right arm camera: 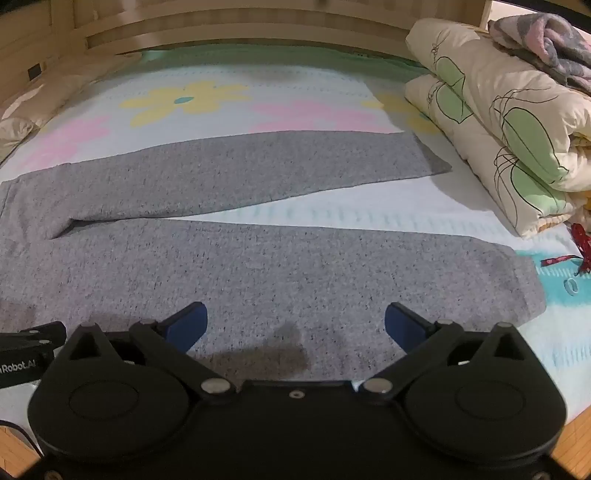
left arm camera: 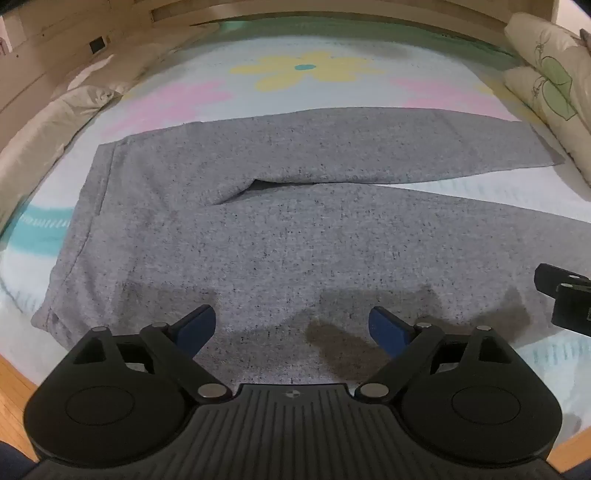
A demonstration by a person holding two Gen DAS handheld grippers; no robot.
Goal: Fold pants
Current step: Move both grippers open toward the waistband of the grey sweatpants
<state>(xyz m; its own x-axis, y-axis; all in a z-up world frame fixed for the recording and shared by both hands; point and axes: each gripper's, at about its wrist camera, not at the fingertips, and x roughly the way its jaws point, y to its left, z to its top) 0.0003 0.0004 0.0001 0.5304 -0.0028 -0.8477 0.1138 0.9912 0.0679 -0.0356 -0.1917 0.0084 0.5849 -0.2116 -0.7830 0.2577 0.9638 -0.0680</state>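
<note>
1. Black left tongs (left arm camera: 291,325) sit closest in the left view, spread wide, with blue pads (left arm camera: 388,328), pinching nothing, over the near edge of the pants.
2. Right tongs (right arm camera: 295,323) look the same in the right view: spread wide, nothing between them, over the near leg.
3. Each view shows only a small piece of the other tongs at its edge; the rest is cut off.
4. Gray pants (left arm camera: 277,229) lie flat on the bed (left arm camera: 480,195). The waist is on the left and the two legs run to the right.
5. The legs part in a thin V, so a strip of bed sheet shows between them.
6. Dark shadows fall on the cloth right by the tongs.
7. A small red ribbon (right arm camera: 569,254) lies past the near leg's end; the frame edge cuts it off.
8. A folded cream quilt (right arm camera: 509,122) with green leaves sits far right, with a gray and pink blanket (right arm camera: 546,44) on top, partly out of view.
9. A wooden bed frame (right arm camera: 240,29) runs along the back.
</note>
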